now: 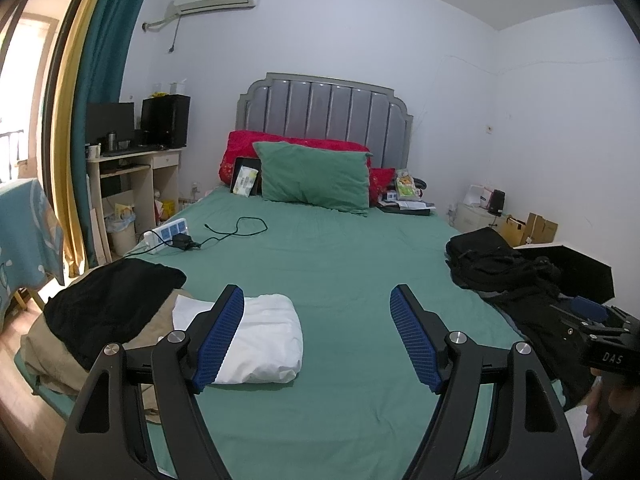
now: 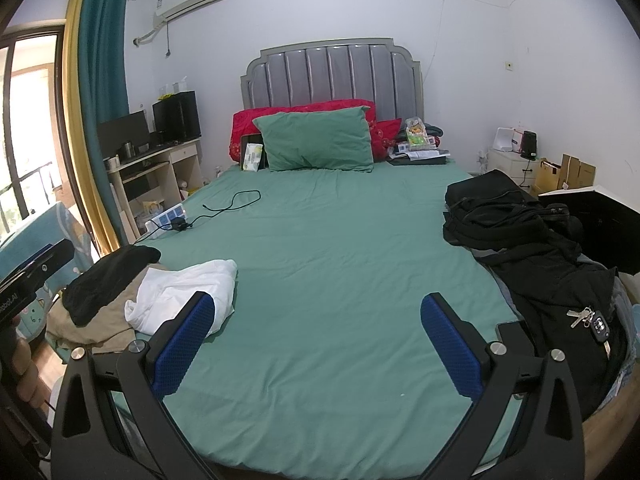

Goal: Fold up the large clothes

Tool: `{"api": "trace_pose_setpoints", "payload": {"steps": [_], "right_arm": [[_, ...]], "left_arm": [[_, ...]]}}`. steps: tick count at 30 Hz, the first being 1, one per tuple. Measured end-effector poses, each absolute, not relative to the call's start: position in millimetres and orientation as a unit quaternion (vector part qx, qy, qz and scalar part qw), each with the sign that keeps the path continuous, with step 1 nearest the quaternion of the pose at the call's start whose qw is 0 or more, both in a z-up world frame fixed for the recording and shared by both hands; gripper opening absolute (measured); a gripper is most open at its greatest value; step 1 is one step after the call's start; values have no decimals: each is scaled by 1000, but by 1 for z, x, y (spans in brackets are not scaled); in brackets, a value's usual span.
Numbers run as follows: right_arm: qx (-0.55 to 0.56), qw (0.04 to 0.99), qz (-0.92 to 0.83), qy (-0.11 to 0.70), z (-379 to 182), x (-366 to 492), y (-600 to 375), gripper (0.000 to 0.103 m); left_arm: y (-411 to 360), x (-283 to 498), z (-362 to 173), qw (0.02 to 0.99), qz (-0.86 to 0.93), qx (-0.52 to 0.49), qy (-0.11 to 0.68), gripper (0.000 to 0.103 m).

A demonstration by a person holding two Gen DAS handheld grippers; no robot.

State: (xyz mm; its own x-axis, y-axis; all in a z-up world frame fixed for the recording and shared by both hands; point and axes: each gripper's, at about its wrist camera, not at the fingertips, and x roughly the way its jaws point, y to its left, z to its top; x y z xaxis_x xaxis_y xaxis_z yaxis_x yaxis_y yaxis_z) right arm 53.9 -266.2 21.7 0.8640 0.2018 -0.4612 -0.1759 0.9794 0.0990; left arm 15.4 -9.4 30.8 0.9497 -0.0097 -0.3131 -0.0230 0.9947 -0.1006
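A folded white garment lies on the green bed sheet near the bed's left front; it also shows in the right wrist view. Beside it lie a black garment and a beige one, stacked at the bed's left corner. A pile of dark clothes lies at the bed's right edge. My left gripper is open and empty above the sheet, its left finger over the white garment. My right gripper is open and empty above the sheet's front middle.
A green pillow and red pillows lie at the headboard. A power strip with a black cable lies on the left of the bed. Keys rest on the dark pile. A black bag is at right.
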Motion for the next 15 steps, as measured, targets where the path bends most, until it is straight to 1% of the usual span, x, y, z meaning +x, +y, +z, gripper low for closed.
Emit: {"api": "trace_pose_setpoints", "payload": {"steps": [15], "right_arm": [[25,963,103,247,17,56,-261,102]], "left_arm": [[-16,16,26,985,1,-48,166,79]]}}
